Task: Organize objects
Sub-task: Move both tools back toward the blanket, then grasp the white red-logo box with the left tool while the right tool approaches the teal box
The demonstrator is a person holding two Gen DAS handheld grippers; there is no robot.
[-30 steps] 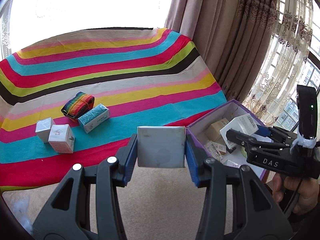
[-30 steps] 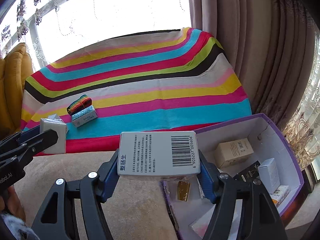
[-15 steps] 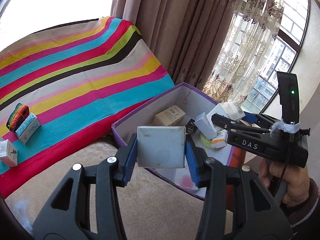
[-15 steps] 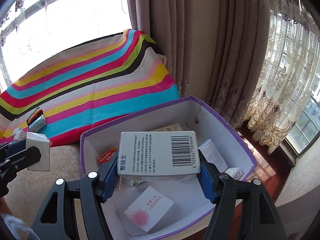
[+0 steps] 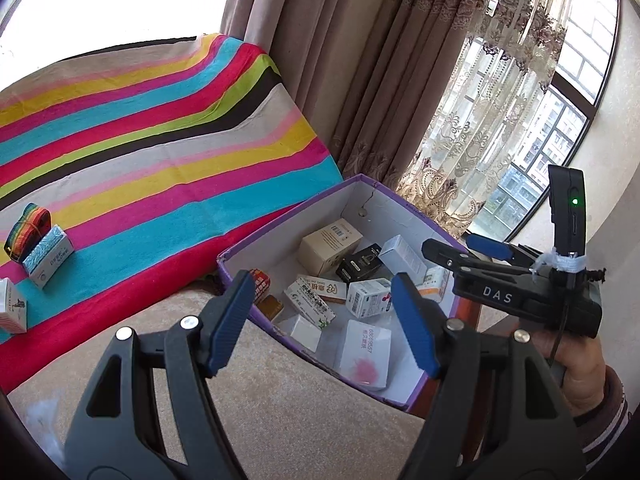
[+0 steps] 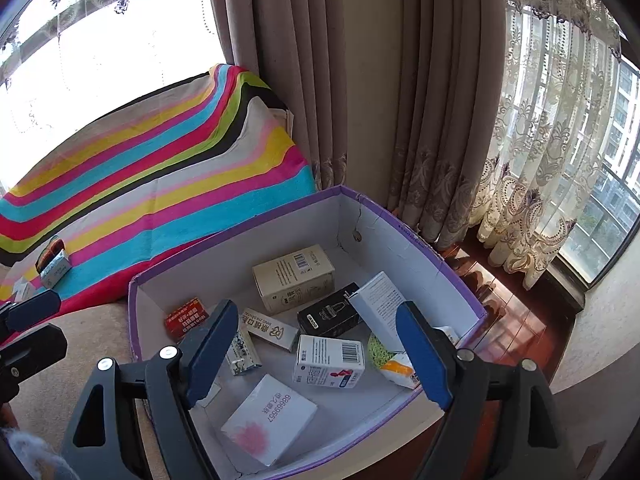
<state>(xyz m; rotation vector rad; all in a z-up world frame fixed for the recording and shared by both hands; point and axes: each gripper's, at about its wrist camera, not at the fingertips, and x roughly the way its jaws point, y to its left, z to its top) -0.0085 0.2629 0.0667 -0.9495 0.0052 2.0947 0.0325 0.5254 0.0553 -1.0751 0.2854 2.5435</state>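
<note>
Boxes, a dozen or so small cartons, lie jumbled in the purple-rimmed box at the right end of the sofa, while we hold the left gripper and the right gripper above it, both with jaws spread wide and nothing between the blue pads. Still to collect, by our reckoning, are the teal carton, the rainbow strap touching it and a white carton, all far off toward the left end of the striped blanket. Our worry is the box itself: one corner appears to overhang the cushion edge above the wooden floor, so a heavy drop or a nudge from a gripper could tip it. Cartons tossed in loosely may also bounce off the pile. Legible print includes "68669557" on the white-and-pink carton, "DING ZHI DIANZI", as best we can read it, on a long white one, and "DAS" on the right gripper's body.
</note>
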